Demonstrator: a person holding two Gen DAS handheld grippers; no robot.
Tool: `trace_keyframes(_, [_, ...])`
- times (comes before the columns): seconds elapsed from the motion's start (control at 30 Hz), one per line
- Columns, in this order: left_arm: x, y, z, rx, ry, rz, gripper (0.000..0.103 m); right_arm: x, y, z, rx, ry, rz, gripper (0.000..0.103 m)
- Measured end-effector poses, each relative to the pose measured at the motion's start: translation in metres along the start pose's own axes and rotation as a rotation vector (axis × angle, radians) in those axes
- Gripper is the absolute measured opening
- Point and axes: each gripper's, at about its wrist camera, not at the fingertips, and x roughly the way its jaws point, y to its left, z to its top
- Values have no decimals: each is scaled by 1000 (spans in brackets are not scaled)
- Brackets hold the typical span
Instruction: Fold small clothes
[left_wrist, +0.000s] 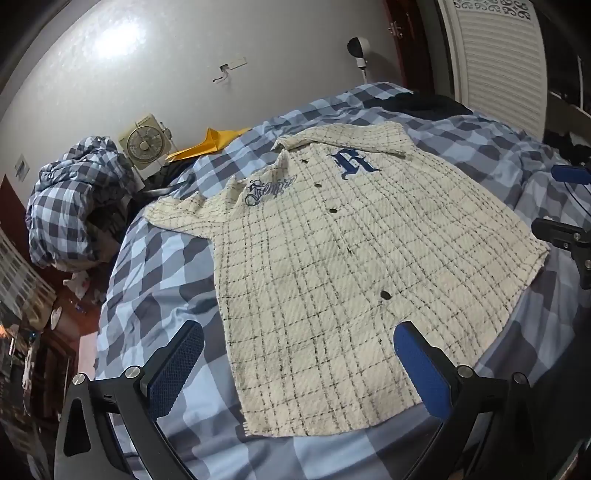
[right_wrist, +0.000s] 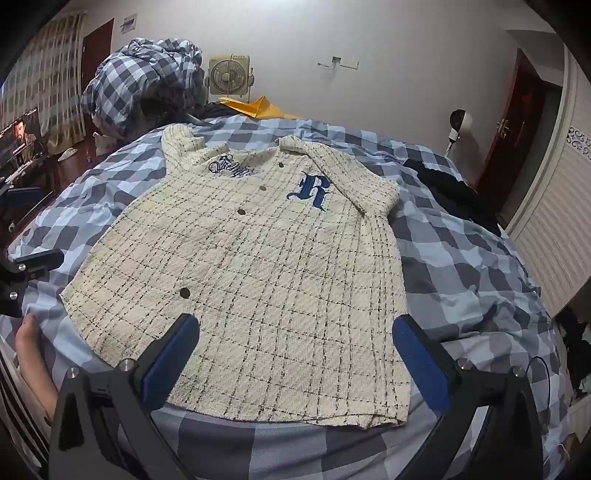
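A cream short-sleeved shirt (left_wrist: 332, 266) with a thin black check, dark buttons and a blue letter R lies spread flat, front up, on the bed. It also shows in the right wrist view (right_wrist: 258, 266). My left gripper (left_wrist: 299, 365) is open and empty, hovering over the shirt's near hem at its left corner. My right gripper (right_wrist: 295, 354) is open and empty, hovering over the hem toward the right. The right gripper also shows at the right edge of the left wrist view (left_wrist: 565, 206), and the left gripper at the left edge of the right wrist view (right_wrist: 26, 229).
The bed has a blue and grey checked sheet (left_wrist: 155, 280). A bundled checked duvet (right_wrist: 144, 77), a small fan (right_wrist: 231, 75) and a yellow item (right_wrist: 258, 107) sit at the far end. Dark clothing (right_wrist: 450, 192) lies at the far right. A louvred wardrobe (right_wrist: 554, 229) stands at the right.
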Motion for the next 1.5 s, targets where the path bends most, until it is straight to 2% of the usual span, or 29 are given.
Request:
trace_keyframes(1.23, [8, 0, -5, -10, -2, 3, 103, -3, 1, 2, 12, 1, -4, 102])
trace_keyframes(1.37, [10, -1, -5, 4, 4, 11, 103, -3, 1, 2, 12, 3, -4, 102])
trace_keyframes(1.5, [11, -1, 0, 57, -24, 58, 103, -2, 1, 1, 12, 12, -3, 102])
